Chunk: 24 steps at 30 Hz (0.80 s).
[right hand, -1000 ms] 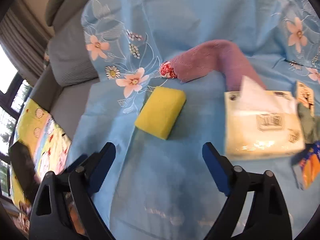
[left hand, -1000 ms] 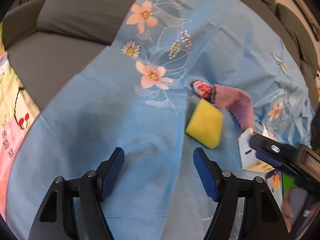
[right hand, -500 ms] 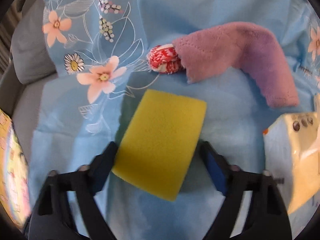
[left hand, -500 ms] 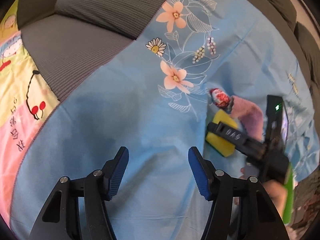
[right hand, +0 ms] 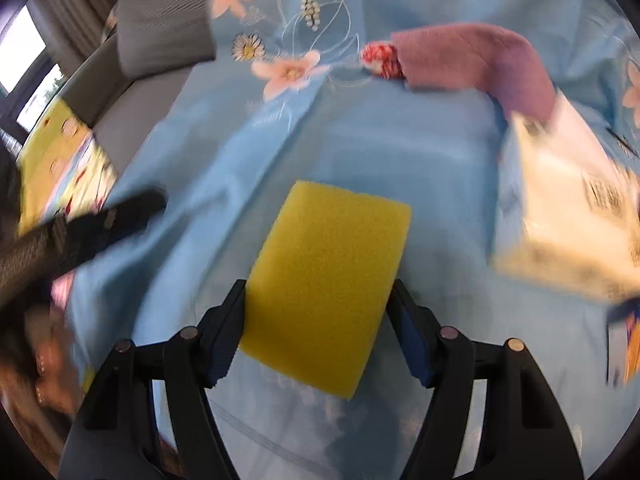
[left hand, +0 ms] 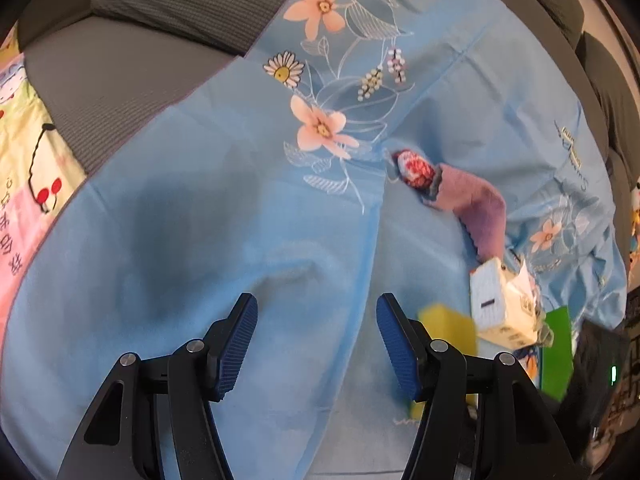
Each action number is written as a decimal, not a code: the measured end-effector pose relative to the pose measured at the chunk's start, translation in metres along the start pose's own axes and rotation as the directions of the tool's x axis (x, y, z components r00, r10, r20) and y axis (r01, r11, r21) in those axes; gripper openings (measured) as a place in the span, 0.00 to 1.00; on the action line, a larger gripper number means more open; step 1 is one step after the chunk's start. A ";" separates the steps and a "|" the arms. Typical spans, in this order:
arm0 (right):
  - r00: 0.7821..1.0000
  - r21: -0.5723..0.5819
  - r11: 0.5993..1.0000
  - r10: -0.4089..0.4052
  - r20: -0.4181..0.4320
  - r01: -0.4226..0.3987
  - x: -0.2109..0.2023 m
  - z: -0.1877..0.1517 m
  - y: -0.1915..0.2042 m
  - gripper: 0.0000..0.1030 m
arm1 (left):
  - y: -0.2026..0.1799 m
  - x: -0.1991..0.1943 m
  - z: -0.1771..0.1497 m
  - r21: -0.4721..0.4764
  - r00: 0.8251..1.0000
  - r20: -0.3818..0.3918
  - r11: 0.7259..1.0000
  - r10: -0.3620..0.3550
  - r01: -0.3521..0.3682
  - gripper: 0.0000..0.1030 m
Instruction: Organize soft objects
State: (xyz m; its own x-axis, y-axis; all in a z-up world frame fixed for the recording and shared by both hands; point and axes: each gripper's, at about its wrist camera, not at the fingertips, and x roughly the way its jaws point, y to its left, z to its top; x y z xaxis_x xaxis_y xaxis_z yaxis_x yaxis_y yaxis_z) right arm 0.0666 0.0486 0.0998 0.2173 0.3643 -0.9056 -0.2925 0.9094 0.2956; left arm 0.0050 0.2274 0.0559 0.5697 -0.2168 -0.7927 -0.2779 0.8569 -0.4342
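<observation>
Right wrist view: my right hand-held gripper [right hand: 316, 332] is closing around the yellow sponge [right hand: 326, 280]; I squeeze gently, centred. Left hand-held gripper [left hand: 316, 344] hangs spread, empty.

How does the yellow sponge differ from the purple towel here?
The sponge is a flat yellow block with straight edges; the towel is a purple fuzzy cloth, bent into a curve. The sponge sits between the closing jaws of the right gripper; the towel lies untouched farther off, beside a red-and-white bundle. Both are soft and over the blue sheet.
</observation>
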 end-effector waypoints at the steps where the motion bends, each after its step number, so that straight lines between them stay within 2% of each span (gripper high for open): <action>1: 1.000 -0.003 1.000 0.004 -0.005 -0.004 -0.004 -0.012 -0.004 0.66 | -0.002 -0.002 -0.002 0.003 1.000 0.003 1.000 -0.003 0.003 0.61; 3: 0.999 0.008 0.999 0.034 -0.001 -0.034 -0.010 -0.027 -0.012 0.66 | -0.006 -0.006 -0.008 0.017 1.000 0.009 1.000 -0.016 0.016 0.61; 4: 0.999 0.040 0.998 0.053 0.007 -0.053 -0.016 -0.035 -0.021 0.70 | -0.010 -0.007 -0.011 0.029 1.000 0.008 0.999 -0.018 0.017 0.61; 8: 1.000 0.096 0.995 0.006 0.017 -0.007 -0.017 -0.041 -0.034 0.78 | -0.027 0.000 -0.023 0.090 1.000 -0.019 0.996 0.022 -0.020 0.61; 10: 0.999 0.134 0.991 0.017 0.029 -0.021 -0.023 -0.042 -0.043 0.82 | -0.034 0.004 -0.028 0.107 0.999 -0.033 0.994 0.030 -0.026 0.61; 12: 0.997 0.165 0.985 0.047 0.054 -0.055 -0.031 -0.042 -0.050 0.88 | -0.041 0.006 -0.032 0.119 0.999 -0.046 0.993 0.019 -0.014 0.61; 15: 0.991 0.205 0.975 0.066 0.112 -0.088 -0.048 -0.048 -0.060 0.88 | -0.053 0.009 -0.039 0.144 0.997 -0.078 0.989 -0.029 0.040 0.61; 16: 0.990 0.211 0.973 0.064 0.129 -0.091 -0.052 -0.050 -0.062 0.86 | -0.058 0.009 -0.042 0.152 0.994 -0.093 0.986 -0.052 0.066 0.61; 19: 0.983 0.245 0.961 0.091 0.161 -0.129 -0.060 -0.054 -0.071 0.64 | -0.074 0.010 -0.052 0.181 0.984 -0.134 0.974 -0.114 0.138 0.61; 20: 0.981 0.258 0.955 0.103 0.163 -0.144 -0.062 -0.055 -0.074 0.60 | -0.079 0.012 -0.055 0.193 0.981 -0.147 0.969 -0.125 0.152 0.61; 24: 0.975 0.310 0.931 0.145 0.169 -0.193 -0.063 -0.057 -0.085 0.57 | -0.101 0.027 -0.070 0.237 0.970 -0.215 0.957 -0.116 0.167 0.61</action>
State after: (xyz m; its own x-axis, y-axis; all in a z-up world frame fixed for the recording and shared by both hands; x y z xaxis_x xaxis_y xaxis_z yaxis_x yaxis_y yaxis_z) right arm 0.0249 -0.0633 0.1142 0.3272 0.5211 -0.7883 -0.0254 0.8387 0.5439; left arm -0.0061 0.1020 0.0486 0.4189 -0.4100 -0.8102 0.0124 0.8948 -0.4464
